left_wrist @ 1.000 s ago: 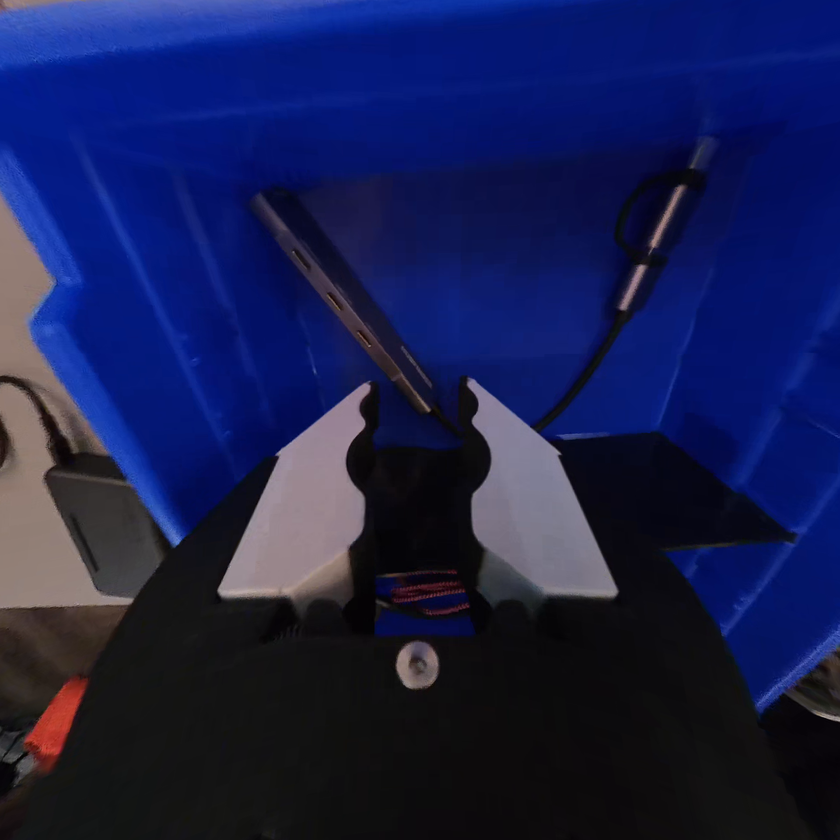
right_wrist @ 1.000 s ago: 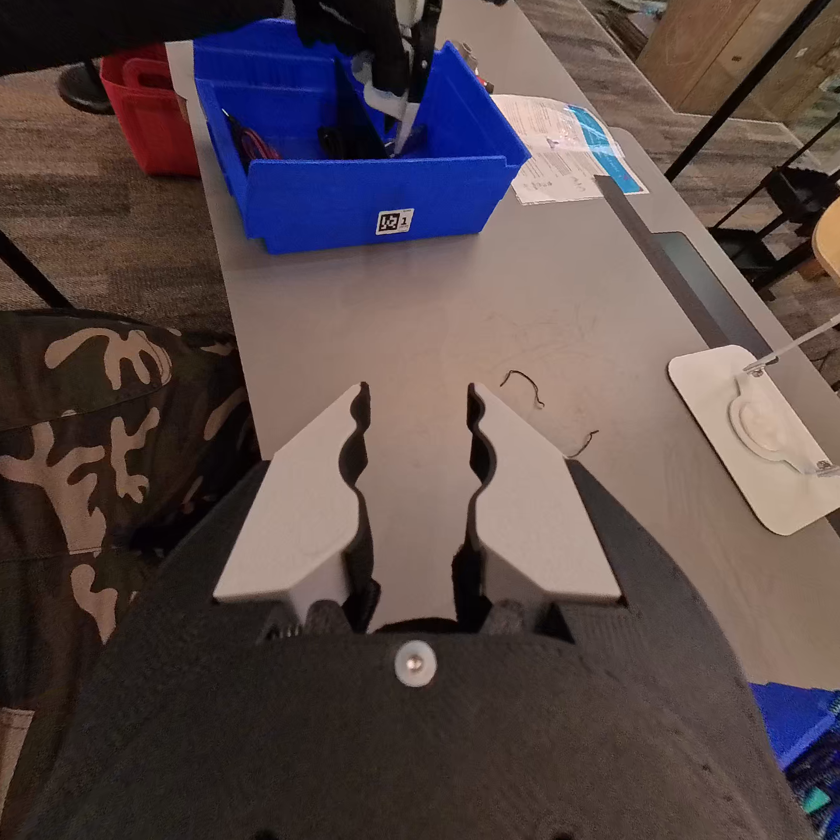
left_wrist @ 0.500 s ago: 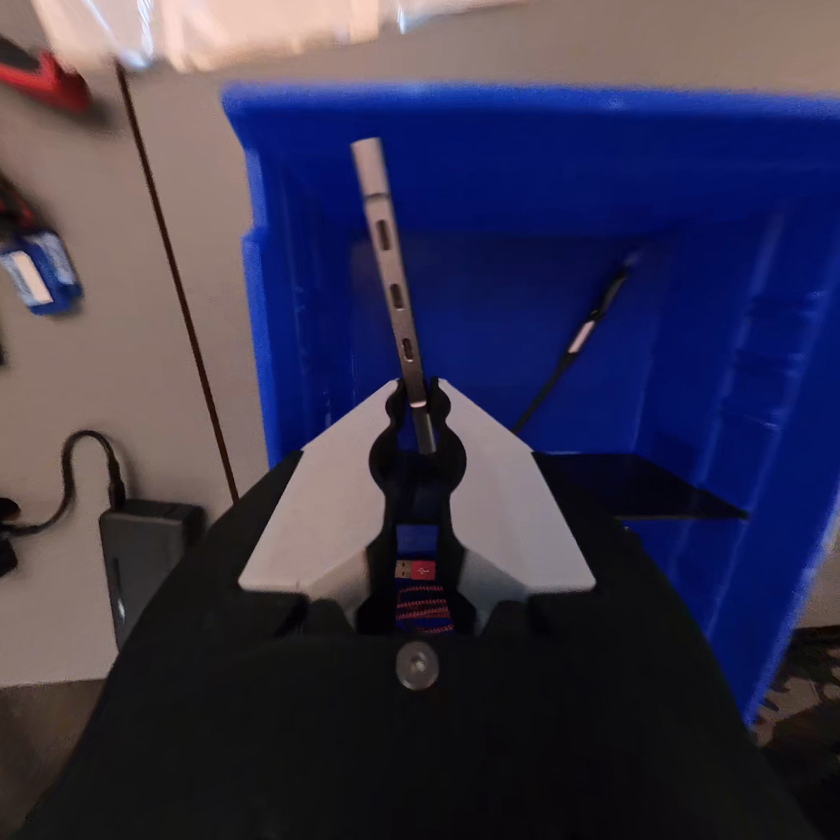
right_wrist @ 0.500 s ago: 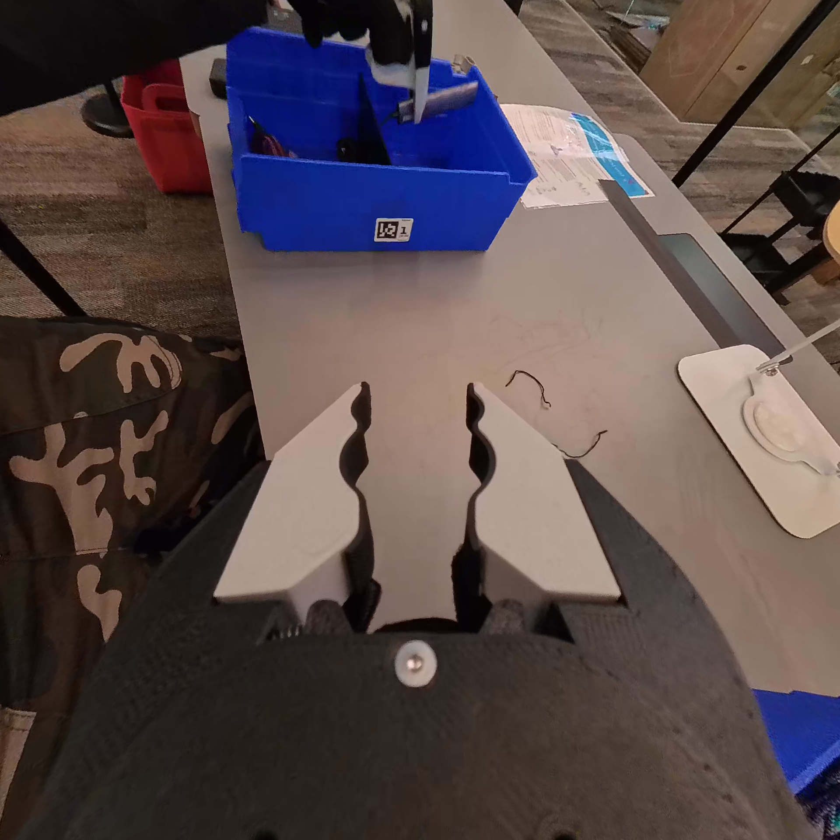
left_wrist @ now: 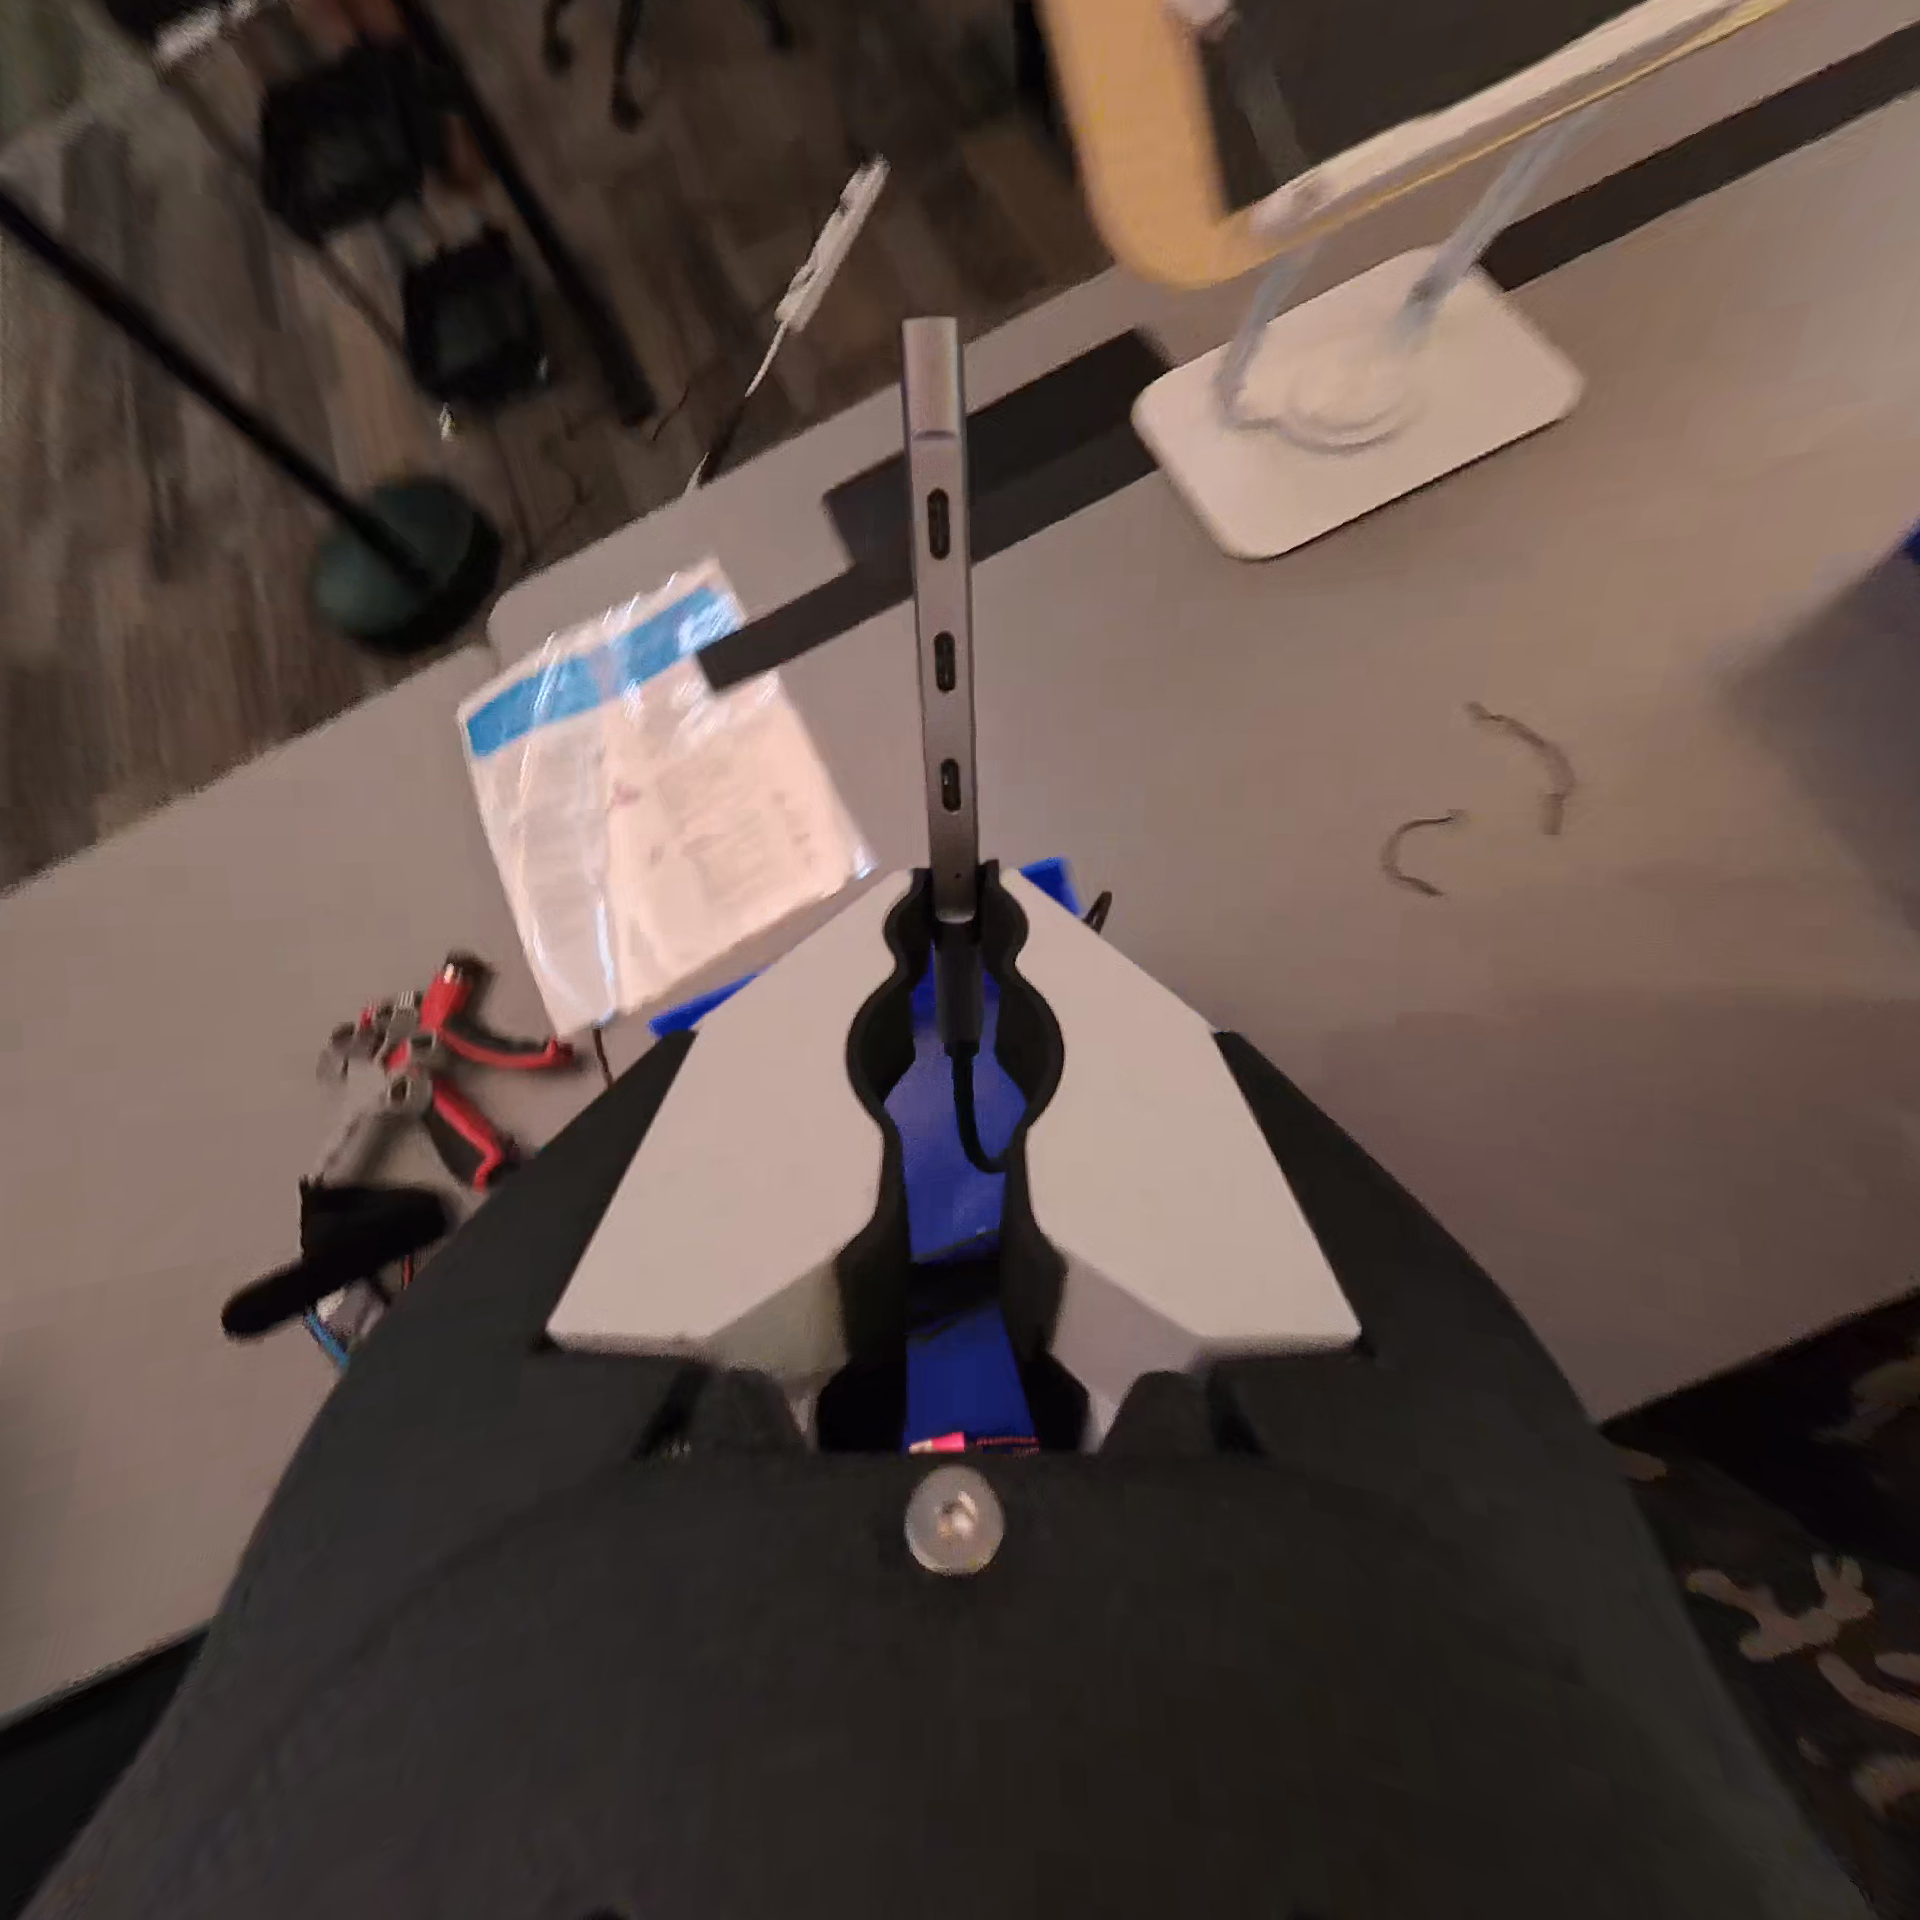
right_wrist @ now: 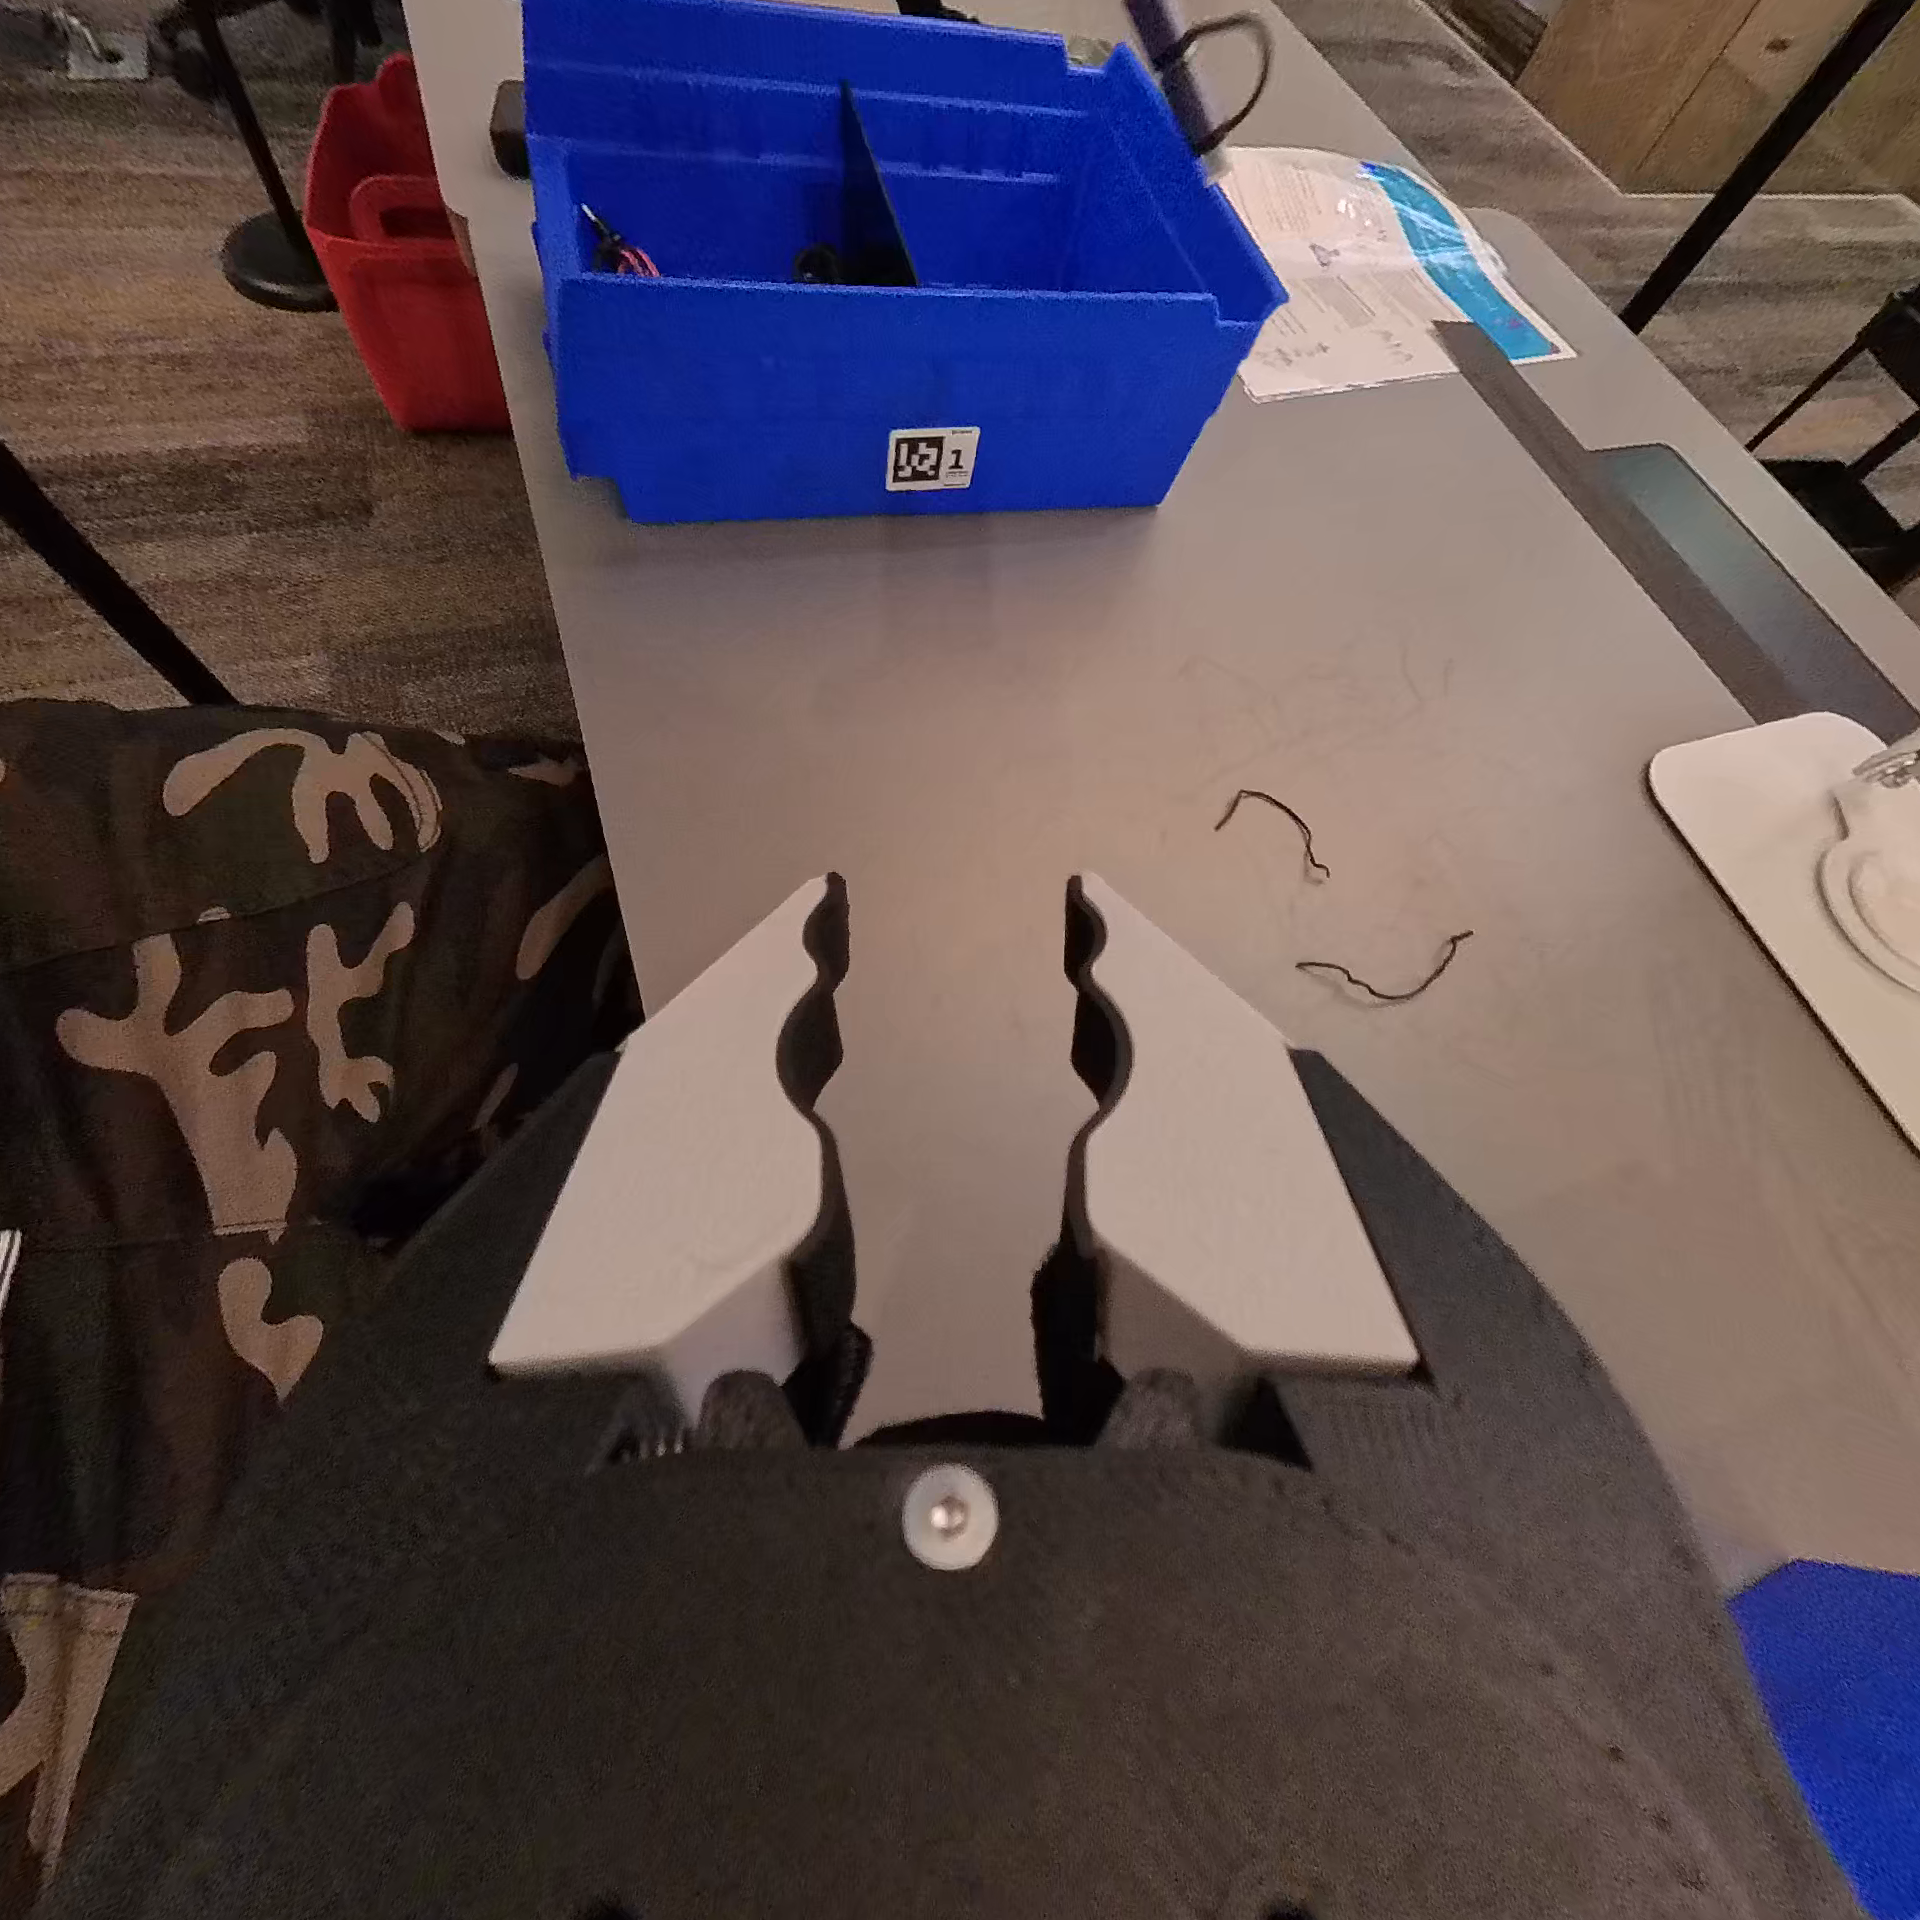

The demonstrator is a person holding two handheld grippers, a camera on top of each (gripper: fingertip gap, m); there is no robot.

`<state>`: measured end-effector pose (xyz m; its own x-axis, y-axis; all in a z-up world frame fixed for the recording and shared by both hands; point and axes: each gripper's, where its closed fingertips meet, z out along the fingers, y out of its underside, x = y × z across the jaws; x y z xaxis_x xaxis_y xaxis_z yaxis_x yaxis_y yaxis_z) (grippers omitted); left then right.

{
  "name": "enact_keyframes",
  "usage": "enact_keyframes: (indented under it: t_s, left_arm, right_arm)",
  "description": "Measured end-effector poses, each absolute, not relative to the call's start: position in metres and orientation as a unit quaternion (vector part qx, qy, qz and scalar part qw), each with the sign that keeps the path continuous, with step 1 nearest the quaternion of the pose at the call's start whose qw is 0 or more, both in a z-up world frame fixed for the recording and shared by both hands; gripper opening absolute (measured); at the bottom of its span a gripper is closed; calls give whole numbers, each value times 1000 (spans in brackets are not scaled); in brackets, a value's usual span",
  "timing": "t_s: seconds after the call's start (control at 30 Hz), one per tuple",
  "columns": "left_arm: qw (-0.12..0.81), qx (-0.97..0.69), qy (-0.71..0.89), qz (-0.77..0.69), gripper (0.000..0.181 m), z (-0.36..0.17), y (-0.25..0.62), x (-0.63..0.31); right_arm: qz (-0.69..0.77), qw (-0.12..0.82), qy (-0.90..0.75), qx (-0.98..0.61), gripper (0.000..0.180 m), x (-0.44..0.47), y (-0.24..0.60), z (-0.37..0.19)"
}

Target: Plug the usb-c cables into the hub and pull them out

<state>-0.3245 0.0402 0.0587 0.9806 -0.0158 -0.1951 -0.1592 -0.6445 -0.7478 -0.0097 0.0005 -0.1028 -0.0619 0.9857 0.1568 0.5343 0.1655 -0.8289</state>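
The left gripper point(left_wrist: 956, 894) pinches the near end of the grey hub point(left_wrist: 940, 623) between its fingertips, the slim bar pointing away with three ports along its edge and its black cable point(left_wrist: 971, 1101) curling back between the fingers. Under it lies the grey table point(left_wrist: 1351, 987), with a plastic-sleeved sheet point(left_wrist: 655, 790) and red pliers point(left_wrist: 436, 1081) to the left. The right gripper point(right_wrist: 951, 894) is spread, holding nothing, over the table; farther off stands the blue bin point(right_wrist: 883, 384), with two dark wire scraps point(right_wrist: 1382, 977) to the right.

My right hand-held gripper point(right_wrist: 951, 904) hovers agape above the grey surface point(right_wrist: 987, 665), the blue plastic divided bin point(right_wrist: 883, 384) beyond it.
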Motion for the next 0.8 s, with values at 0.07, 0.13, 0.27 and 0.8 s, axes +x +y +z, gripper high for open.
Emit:
enact_keyframes:
  t_s: [0.07,0.13,0.27,0.8]
  left_arm:
    - [434,-894,90,70,7,80,45,-286]
    - [438,-890,126,26,7,85,51,-244]
    - [417,-892,159,-70,7,43,68,-176]
    - [264,-919,59,-288,7,-201,85,-86]
  right_arm:
    - [301,379,-658,-577,40,-6,3,-103]
    - [303,386,-648,-583,40,-1,7,-102]
    - [303,398,-627,-597,40,11,18,-99]
    - [315,385,-624,-603,40,26,17,-114]
